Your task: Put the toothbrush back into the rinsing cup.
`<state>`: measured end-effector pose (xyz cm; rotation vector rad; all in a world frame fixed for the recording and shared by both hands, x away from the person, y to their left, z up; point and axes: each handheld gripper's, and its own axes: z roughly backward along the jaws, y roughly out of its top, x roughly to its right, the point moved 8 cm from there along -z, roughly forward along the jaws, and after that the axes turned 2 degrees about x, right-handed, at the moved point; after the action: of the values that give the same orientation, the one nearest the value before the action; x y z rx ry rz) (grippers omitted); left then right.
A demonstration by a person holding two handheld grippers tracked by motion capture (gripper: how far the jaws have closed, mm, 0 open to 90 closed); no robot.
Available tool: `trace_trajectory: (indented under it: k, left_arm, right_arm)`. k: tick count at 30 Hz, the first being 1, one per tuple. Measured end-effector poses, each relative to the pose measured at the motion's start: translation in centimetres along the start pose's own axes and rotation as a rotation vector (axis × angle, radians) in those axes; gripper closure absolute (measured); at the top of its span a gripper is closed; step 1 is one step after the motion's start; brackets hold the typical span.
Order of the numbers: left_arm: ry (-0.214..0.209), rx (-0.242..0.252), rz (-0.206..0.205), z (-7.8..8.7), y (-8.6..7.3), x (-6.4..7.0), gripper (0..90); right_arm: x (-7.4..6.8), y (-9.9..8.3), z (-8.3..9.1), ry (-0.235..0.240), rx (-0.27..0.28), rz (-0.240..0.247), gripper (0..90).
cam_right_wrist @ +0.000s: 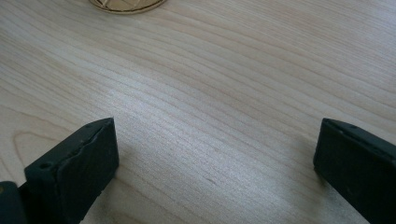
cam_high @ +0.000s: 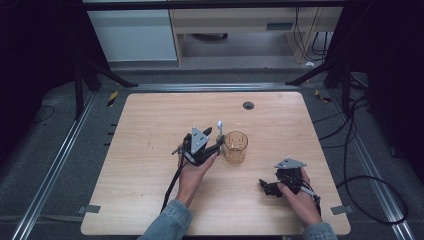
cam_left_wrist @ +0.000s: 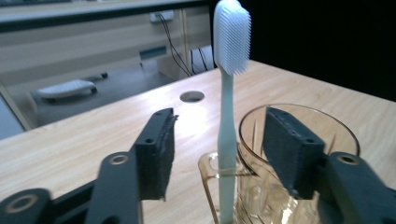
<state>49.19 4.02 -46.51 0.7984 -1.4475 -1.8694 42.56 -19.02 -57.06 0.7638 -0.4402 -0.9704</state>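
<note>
A white toothbrush stands upright, bristles at the top, with its handle down through the handle loop of an amber glass cup. My left gripper is open, one jaw on each side of the toothbrush and neither touching it. The right-hand jaw overlaps the cup's rim. In the high view the cup sits at the table's middle, the toothbrush rises at its left, and the left gripper is just left of it. My right gripper rests open low over the wood at the front right, nothing between its jaws.
The wooden table has a round cable hole near its far edge. The cup's base lies ahead of the right gripper. Cables run on the floor to the right, with furniture beyond the table.
</note>
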Motion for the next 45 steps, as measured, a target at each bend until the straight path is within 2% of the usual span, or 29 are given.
trace_trajectory:
  k: [1, 2, 10, 14, 16, 20, 25, 32, 39, 45]
  left_arm:
    - [-0.005, -0.009, 0.000, 0.1, 0.0, 0.0, 37.9]
    - [-0.014, -0.019, 0.006, 0.2, 0.0, 0.1, 37.9]
    - [-0.047, -0.079, 0.024, 1.4, 0.6, 0.4, 15.5]
    - [-0.072, -0.127, 0.025, 1.9, 0.4, 0.7, 10.0]
    - [-0.080, -0.150, 0.011, 2.2, 0.2, 0.8, 7.5]
    - [-0.099, -0.198, -0.022, 2.6, -0.6, 0.9, 5.8]
    - [-0.110, -0.258, -0.040, 3.1, -1.3, 0.6, 5.1]
    - [-0.117, -0.300, -0.060, 4.3, -2.0, 0.3, 4.7]
    - [-0.087, -0.328, -0.072, 5.0, -2.9, -0.7, 4.2]
    - [-0.044, -0.342, -0.053, 5.7, -3.8, -2.3, 4.2]
  right_arm:
    - [0.0, 0.0, 0.0, 0.000, 0.000, 0.000, 0.4]
    - [0.0, 0.0, 0.0, 0.000, 0.000, 0.000, 0.4]
    - [0.0, 0.0, 0.0, 0.000, 0.000, 0.000, 0.4]
    - [0.0, 0.0, 0.0, 0.000, 0.000, 0.000, 0.4]
    - [0.0, 0.0, 0.0, 0.000, 0.000, -0.003, 0.4]
    - [0.0, 0.0, 0.0, 0.003, 0.000, 0.002, 0.4]
    - [-0.1, 0.0, 0.0, 0.004, 0.000, 0.002, 0.4]
    - [-0.1, 0.0, 0.0, 0.004, 0.000, 0.003, 0.4]
    - [-0.1, 0.0, 0.0, 0.006, 0.000, 0.006, 0.4]
    - [-0.1, 0.0, 0.0, 0.006, 0.000, 0.006, 0.4]
